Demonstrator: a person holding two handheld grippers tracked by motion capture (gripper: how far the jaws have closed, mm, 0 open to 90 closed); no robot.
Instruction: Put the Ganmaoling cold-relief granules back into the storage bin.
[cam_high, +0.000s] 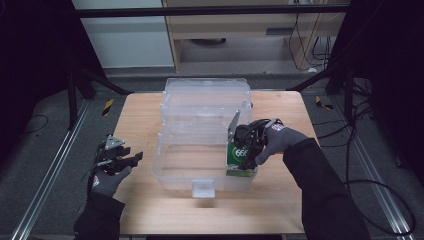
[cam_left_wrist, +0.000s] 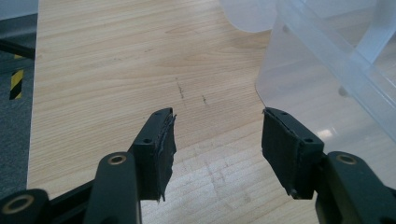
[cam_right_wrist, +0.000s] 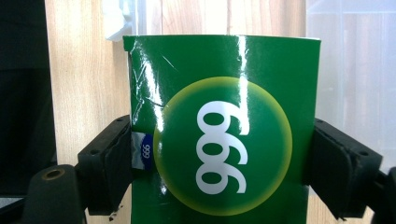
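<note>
Squarely between right gripper (cam_right_wrist: 219, 163) jaws, green box (cam_right_wrist: 224, 130), pads touching

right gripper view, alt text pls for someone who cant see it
A glossy green box printed with a white 999 in a yellow-green circle is clamped between the right gripper's two black jaws. Behind it lie a light wooden table and a clear plastic bin.

In the right gripper view the green box (cam_right_wrist: 224, 130) runs off the bottom edge. In the high view the right gripper (cam_high: 246, 150) and hand cover most of it.
</note>
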